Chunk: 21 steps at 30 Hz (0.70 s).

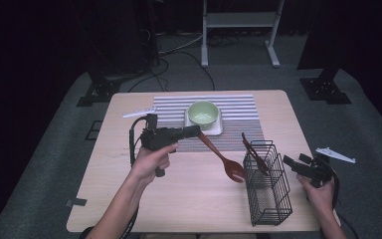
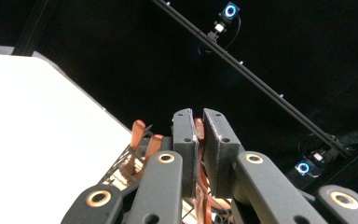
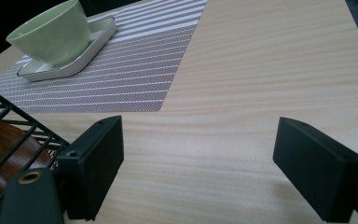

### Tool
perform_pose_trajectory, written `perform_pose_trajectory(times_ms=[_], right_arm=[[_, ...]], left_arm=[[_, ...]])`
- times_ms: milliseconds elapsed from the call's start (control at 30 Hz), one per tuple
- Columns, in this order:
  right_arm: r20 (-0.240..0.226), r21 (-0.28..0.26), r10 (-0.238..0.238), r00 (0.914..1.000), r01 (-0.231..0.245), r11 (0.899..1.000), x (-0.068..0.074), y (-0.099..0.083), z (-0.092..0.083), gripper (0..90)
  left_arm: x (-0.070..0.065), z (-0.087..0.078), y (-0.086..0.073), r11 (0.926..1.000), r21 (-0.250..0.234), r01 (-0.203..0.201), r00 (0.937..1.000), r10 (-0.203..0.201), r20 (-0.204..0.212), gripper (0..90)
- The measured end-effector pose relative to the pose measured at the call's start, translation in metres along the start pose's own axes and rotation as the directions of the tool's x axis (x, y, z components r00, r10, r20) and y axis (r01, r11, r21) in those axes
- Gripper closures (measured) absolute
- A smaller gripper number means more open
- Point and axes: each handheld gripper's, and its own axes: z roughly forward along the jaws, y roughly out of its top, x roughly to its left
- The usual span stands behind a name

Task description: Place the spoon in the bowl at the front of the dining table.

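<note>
Your left gripper [image 1: 195,131] is clamped on the handle end of a dark red wooden spoon [image 1: 223,159], and the jaws look nearly closed with just the thin handle between them. The spoon's long axis runs diagonally: handle up at the far left in your jaws, bowl down at the near right, resting on or just over the bare wooden table [image 1: 179,199]. So the bowl end points toward the black wire basket [image 1: 268,191] and sits just beside its left wall. In the left gripper view the jaws pinch a reddish strip, and beyond them you can see the tops of other brown utensil handles [image 2: 137,135] sticking up from the wire mesh.

The basket already has another dark utensil [image 1: 253,152] leaning in it, handle tilted up toward the far left.

Your right gripper [image 1: 293,164] is spread wide with nothing between the jaws, hovering just right of the basket near the table's right edge. Its own view shows bare wood between the jaws and basket wire [image 3: 14,126] at the left.

Farther back, a green bowl [image 1: 203,112] sits on a white square plate [image 1: 218,129] on the striped placemat [image 1: 238,107], just beyond your left gripper.
</note>
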Motion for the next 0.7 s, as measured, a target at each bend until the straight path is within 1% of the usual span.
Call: perform_pose_trajectory(times_ms=[233,333,500,633,700], right_arm=[[0.003,-0.008,0.009,1.0,-0.009,1.0,-0.001,0.0,-0.001,14.7],[0.0,-0.006,0.01,0.9999,-0.01,1.0,-0.001,0.0,-0.001,14.6],[0.002,-0.002,0.007,1.0,-0.007,1.0,0.0,0.0,0.0,14.6],[0.0,-0.002,0.011,0.9999,-0.011,1.0,0.0,0.0,0.0,14.6],[0.0,-0.001,0.011,0.9999,-0.011,1.0,0.0,0.0,0.0,14.6]], left_arm=[[0.009,-0.006,-0.001,0.9999,-0.006,0.011,0.9997,-0.011,-0.022,84.3],[0.014,-0.007,-0.001,0.9997,-0.009,0.021,0.9995,-0.021,-0.022,84.3],[0.019,-0.009,-0.002,0.9996,-0.013,0.026,0.9991,-0.027,-0.034,84.3],[0.024,-0.012,-0.002,0.9995,-0.014,0.027,0.9982,-0.028,-0.053,84.3],[0.03,-0.015,-0.003,0.9992,-0.014,0.038,0.9969,-0.039,-0.068,84.3]])
